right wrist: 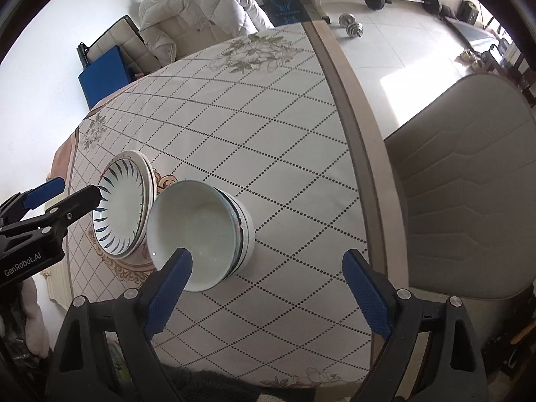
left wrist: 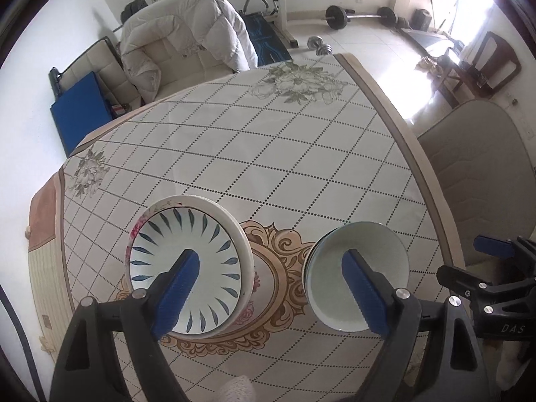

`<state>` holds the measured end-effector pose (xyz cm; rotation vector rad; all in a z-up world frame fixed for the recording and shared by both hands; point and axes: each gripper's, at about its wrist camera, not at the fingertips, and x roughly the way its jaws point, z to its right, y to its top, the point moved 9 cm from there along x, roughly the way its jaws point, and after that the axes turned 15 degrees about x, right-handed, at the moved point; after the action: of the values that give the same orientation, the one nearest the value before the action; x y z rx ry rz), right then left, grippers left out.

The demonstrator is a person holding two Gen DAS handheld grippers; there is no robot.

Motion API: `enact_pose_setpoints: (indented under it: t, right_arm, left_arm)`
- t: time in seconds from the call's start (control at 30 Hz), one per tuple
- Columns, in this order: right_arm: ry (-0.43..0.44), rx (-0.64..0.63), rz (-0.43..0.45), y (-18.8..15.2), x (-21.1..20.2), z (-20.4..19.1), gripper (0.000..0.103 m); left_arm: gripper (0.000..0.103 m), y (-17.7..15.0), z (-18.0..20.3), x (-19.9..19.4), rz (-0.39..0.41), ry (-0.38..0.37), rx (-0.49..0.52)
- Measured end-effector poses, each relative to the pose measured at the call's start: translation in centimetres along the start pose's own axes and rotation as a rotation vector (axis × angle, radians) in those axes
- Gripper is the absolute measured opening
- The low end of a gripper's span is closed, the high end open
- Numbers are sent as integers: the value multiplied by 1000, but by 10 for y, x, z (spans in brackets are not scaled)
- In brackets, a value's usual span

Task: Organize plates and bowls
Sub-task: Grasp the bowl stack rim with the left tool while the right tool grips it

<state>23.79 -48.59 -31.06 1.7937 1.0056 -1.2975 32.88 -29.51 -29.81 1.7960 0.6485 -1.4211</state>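
Note:
A stack of plates (left wrist: 187, 264) lies on the patterned tablecloth (left wrist: 268, 150); the top one is white with blue leaf strokes. Right of it stand nested pale bowls (left wrist: 358, 274). My left gripper (left wrist: 271, 258) hangs open above both stacks, one finger over each, gripping nothing. My right gripper (left wrist: 459, 258) shows at the right edge. In the right wrist view the bowls (right wrist: 197, 231) sit under the left finger of the open right gripper (right wrist: 268, 258), with the plates (right wrist: 124, 207) to their left. The left gripper (right wrist: 80, 186) hovers over the plates' left rim.
A grey padded chair (left wrist: 475, 174) (right wrist: 462, 184) stands against the table's right edge (right wrist: 361, 134). Beyond the far end are a sofa with a white duvet (left wrist: 187, 33), a blue mat (left wrist: 80, 114), and barbells (left wrist: 358, 16) on the tiled floor.

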Motion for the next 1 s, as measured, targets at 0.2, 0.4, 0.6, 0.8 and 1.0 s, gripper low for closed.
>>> enact_pose_setpoints:
  t: [0.2, 0.4, 0.6, 0.8, 1.0]
  right_arm:
    - [98, 99, -171, 0, 72, 9, 93]
    - [235, 111, -267, -14, 113, -4, 93]
    - [260, 121, -308, -22, 137, -12, 93]
    - [282, 130, -339, -26, 152, -15, 93]
    - [296, 133, -359, -24, 157, -19, 93]
  left_arm:
    - [87, 17, 20, 59, -116, -68, 170]
    - [87, 23, 45, 96, -198, -191, 265]
    - [87, 19, 59, 113, -242, -201, 301]
    - [87, 13, 66, 122, -262, -212, 317]
    - [87, 9, 69, 125, -272, -220, 312]
